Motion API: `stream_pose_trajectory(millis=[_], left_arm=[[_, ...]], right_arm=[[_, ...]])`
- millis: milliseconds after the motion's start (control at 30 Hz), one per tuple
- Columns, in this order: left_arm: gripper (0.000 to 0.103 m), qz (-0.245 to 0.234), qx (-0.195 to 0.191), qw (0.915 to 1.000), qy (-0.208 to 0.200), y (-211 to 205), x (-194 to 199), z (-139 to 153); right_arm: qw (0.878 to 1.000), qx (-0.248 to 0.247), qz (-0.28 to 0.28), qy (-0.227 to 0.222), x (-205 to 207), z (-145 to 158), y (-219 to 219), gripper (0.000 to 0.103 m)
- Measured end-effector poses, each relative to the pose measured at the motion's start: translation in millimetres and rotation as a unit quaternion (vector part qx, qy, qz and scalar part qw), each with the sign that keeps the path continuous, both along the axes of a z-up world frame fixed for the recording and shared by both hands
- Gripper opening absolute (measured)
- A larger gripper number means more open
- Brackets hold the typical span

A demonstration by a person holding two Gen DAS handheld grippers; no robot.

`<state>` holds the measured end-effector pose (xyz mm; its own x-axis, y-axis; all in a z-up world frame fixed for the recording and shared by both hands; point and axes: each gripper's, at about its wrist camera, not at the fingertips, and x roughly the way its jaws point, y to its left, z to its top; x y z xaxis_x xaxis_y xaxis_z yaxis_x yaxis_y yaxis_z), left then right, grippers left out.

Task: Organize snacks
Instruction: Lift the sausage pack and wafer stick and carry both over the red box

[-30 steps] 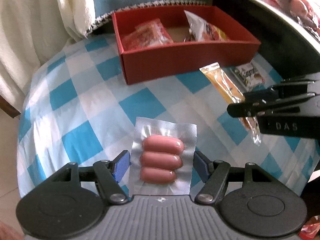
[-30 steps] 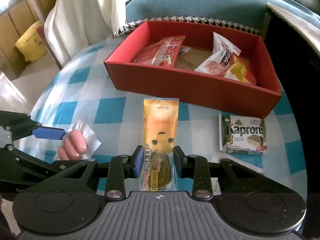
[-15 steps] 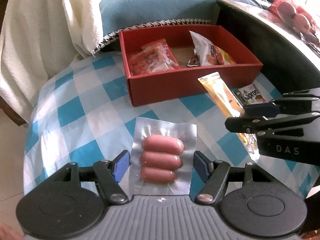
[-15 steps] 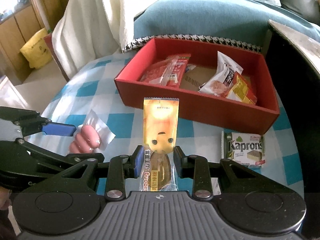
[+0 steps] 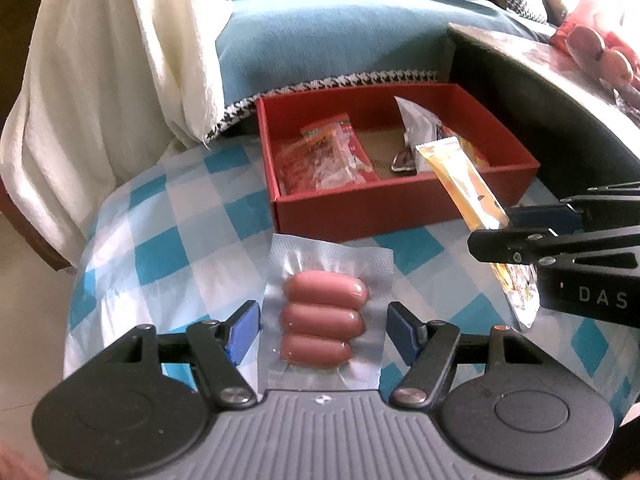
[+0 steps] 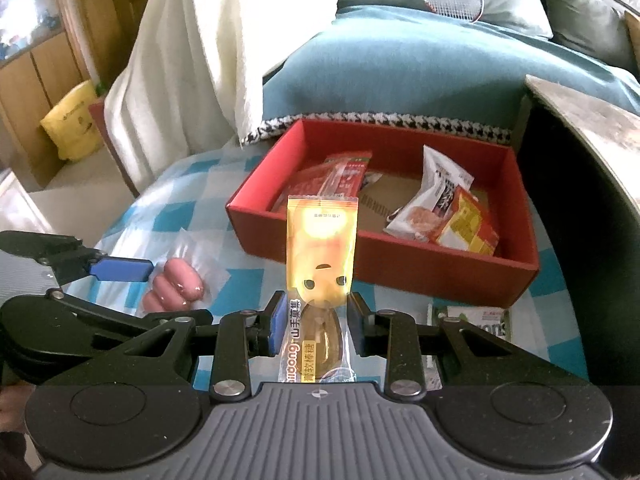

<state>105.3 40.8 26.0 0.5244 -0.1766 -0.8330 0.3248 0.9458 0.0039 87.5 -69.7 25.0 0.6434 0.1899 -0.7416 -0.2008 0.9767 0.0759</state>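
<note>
The left gripper (image 5: pixel 322 326) held a clear pack of three pink sausages (image 5: pixel 323 320). Its blue pads pressed on the two side edges of the pack, and the pack was up off the table. The right gripper (image 6: pixel 316 330) was shut tight on a long yellow candy stick (image 6: pixel 322 256). It pinched the stick near its bottom end, and the top end stuck up and away toward the box.

Under both grippers was a table with a blue and white checked cloth (image 5: pixel 160 240). A green and white wafer pack (image 6: pixel 480 322) lay flat on the cloth, just in front of the box and partly hidden by the right gripper.

Farther back sat an open red box (image 6: pixel 400 268) on the cloth. Inside it, a red snack bag (image 6: pixel 340 176) lay on the left side. A white bag (image 6: pixel 440 188) and a red and yellow bag (image 6: pixel 468 224) leaned together on the right side. The brown box floor showed between them.

Behind the box was a blue cushion (image 6: pixel 400 72) with a black and white edge. A white blanket (image 5: pixel 100 80) hung down on the left.
</note>
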Motion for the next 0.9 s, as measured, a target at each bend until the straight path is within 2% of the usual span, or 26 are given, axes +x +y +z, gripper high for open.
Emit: stream_pose_trajectory(millis=[367,900], left_arm=[[0.063,0.007,0.009,0.9992,-0.039,-9,6,12],[0.063,0.019,-0.012,0.9961,-0.085,-30,38,35]], right_arm=[[1.0,-0.009,-0.013,-0.018,4,6,-6,0.04],[0.998,0.0,-0.038,-0.058,26,28,-24,0.04]])
